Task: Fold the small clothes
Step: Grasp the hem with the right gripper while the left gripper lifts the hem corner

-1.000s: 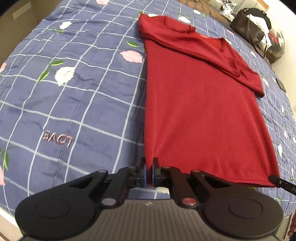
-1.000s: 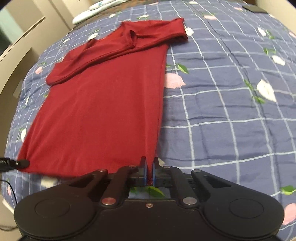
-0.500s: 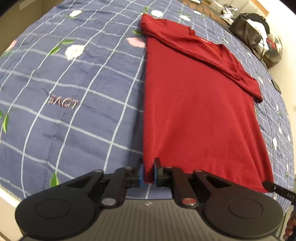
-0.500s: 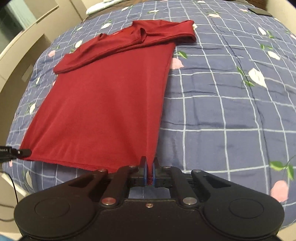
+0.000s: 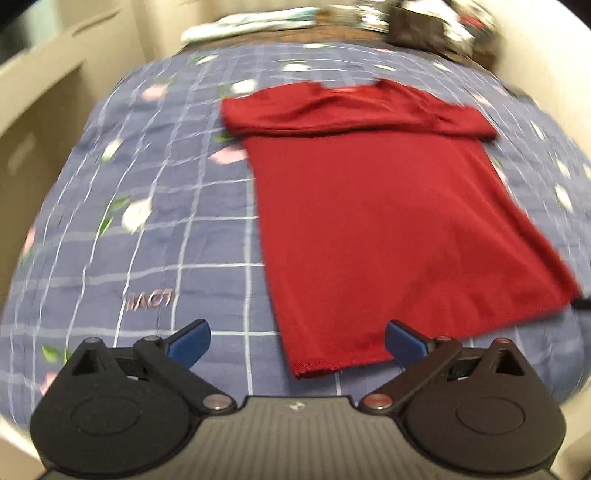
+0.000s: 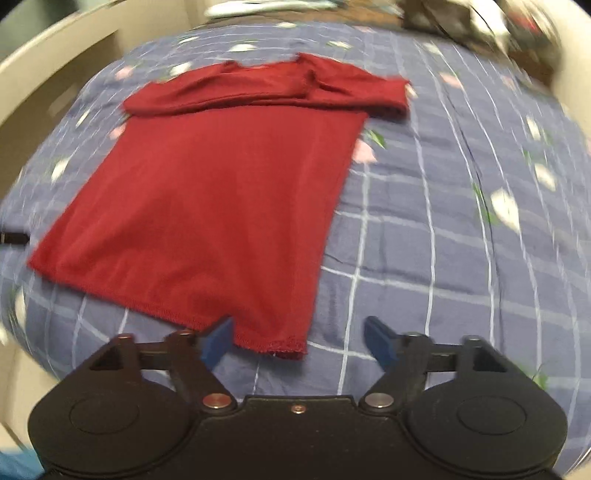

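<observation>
A dark red shirt (image 5: 388, 221) lies flat on the bed, its sleeves folded in across the top. It also shows in the right wrist view (image 6: 221, 192). My left gripper (image 5: 297, 345) is open and empty, its jaws wide apart just above the shirt's near left hem corner. My right gripper (image 6: 295, 341) is open and empty over the near right hem corner. Both views are blurred.
The shirt rests on a blue checked bedspread (image 5: 166, 229) with flower prints. A dark bag (image 5: 424, 26) and clutter sit past the far edge. A pale bed frame (image 6: 55, 55) curves along the left. The bed's near edge lies right below the grippers.
Both grippers have opened and let go of the hem corners. The shirt now lies flat. Both cameras have swung to face the shirt more squarely.
</observation>
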### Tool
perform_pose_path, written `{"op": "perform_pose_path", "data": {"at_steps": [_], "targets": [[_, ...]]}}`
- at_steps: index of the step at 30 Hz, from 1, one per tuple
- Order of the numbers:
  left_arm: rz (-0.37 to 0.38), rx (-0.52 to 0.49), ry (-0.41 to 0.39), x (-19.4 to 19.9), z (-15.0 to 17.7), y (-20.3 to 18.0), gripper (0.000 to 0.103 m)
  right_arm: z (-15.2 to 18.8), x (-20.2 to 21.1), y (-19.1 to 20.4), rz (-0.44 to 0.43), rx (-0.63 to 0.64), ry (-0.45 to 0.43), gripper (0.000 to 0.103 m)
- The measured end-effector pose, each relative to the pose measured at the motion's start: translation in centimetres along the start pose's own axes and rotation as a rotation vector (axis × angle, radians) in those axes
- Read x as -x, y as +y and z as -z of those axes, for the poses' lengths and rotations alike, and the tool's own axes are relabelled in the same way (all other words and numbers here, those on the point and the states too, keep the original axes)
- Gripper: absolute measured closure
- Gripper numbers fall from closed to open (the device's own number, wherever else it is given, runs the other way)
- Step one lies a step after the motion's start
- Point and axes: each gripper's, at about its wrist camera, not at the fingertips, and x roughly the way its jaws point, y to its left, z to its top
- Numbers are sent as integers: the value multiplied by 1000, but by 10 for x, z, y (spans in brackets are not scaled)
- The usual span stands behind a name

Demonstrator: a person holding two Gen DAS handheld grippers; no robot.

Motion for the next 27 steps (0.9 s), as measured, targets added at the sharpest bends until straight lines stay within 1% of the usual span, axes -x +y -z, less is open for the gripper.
{"op": "perform_pose_path", "data": {"at_steps": [3, 7, 9, 10, 12, 13, 15, 16, 17, 18, 20, 24, 26, 27], "targets": [[-12, -144, 4, -6, 6, -24, 0, 5, 0, 25, 8, 200, -28, 19], [-4, -258, -1, -18, 11, -49, 0, 14, -11, 59, 1, 453, -42, 21], [2, -300, -2, -24, 14, -57, 0, 17, -21, 71, 13, 546, -36, 31], [6, -324, -3, -26, 16, -61, 0, 19, -26, 74, 21, 583, -30, 34], [18, -365, -7, -30, 19, -66, 0, 25, -40, 80, 75, 657, -10, 46], [24, -384, -8, -31, 21, -69, 0, 28, -47, 82, 103, 693, 1, 49], [38, -413, -13, -32, 22, -73, 0, 32, -56, 82, 126, 725, 14, 58], [45, -425, -18, -31, 23, -75, 0, 33, -58, 81, 128, 732, 14, 61], [52, -435, -20, -32, 24, -77, 0, 33, -58, 79, 125, 734, 14, 73], [58, -444, -22, -32, 25, -80, 0, 32, -58, 78, 123, 732, 18, 88], [68, -455, -27, -34, 25, -84, 0, 24, -54, 71, 114, 684, 26, 92], [71, -472, -33, -39, 26, -96, 0, -11, -34, 49, 35, 436, 24, 95], [44, -490, -38, -44, 27, -103, 0, -30, -22, 37, -28, 310, 27, 96], [16, -502, -39, -47, 27, -106, 0, -38, -17, 32, -54, 261, 24, 96]]}}
